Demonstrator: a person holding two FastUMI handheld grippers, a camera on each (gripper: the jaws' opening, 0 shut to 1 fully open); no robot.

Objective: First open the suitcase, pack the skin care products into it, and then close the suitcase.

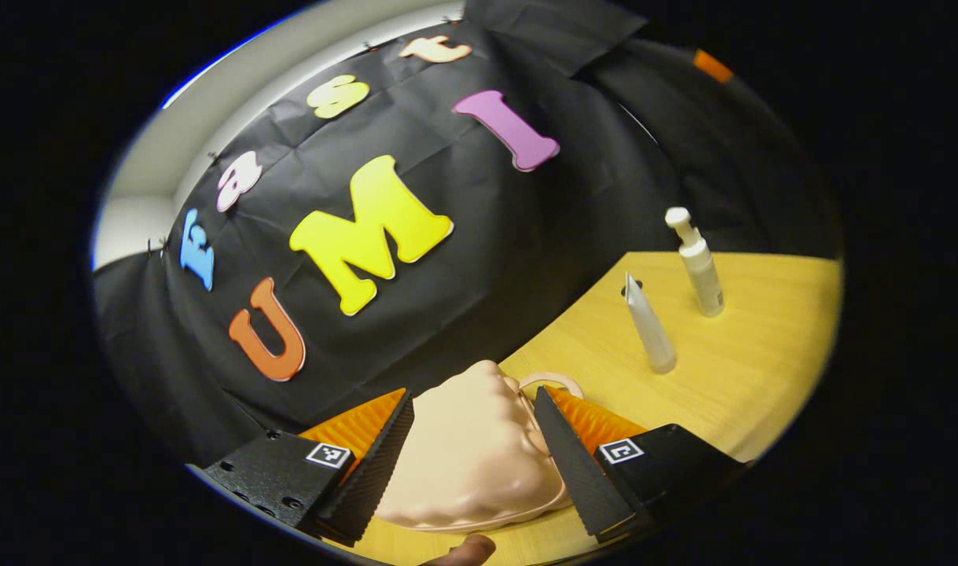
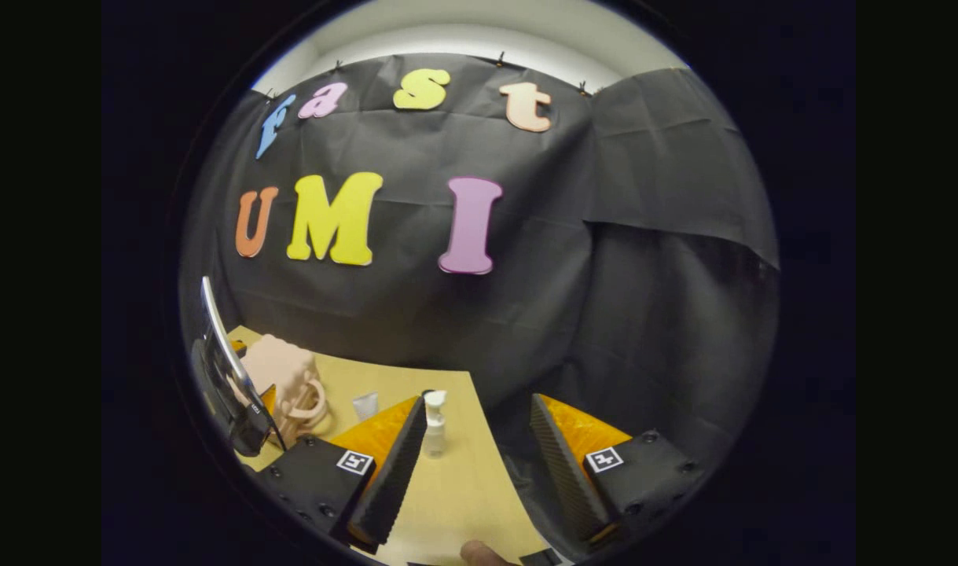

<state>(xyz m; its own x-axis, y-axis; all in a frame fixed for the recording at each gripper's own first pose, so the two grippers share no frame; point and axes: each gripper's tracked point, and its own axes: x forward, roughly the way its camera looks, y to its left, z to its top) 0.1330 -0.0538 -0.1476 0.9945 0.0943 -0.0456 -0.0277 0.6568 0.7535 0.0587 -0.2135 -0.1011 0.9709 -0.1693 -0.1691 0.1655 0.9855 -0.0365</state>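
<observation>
Between the open left hand-held gripper (image 1: 472, 456) fingers sat the closed suitcase (image 1: 471, 456) at 12 o'clock, untouched, handle toward 1. Right hand-held gripper (image 2: 479, 464) open, farther off; pump bottle (image 1: 697, 263) and tube (image 1: 648, 324) upright on surface (image 1: 761, 369) at 2.

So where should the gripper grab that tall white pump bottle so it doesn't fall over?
Probably around the pump bottle's straight round body, below the thin pump neck, coming in level from the side. It stands upright on the table, apart from the tube, so there is room for a finger on each side. The narrow pump top looks slippery and wobbly.
</observation>
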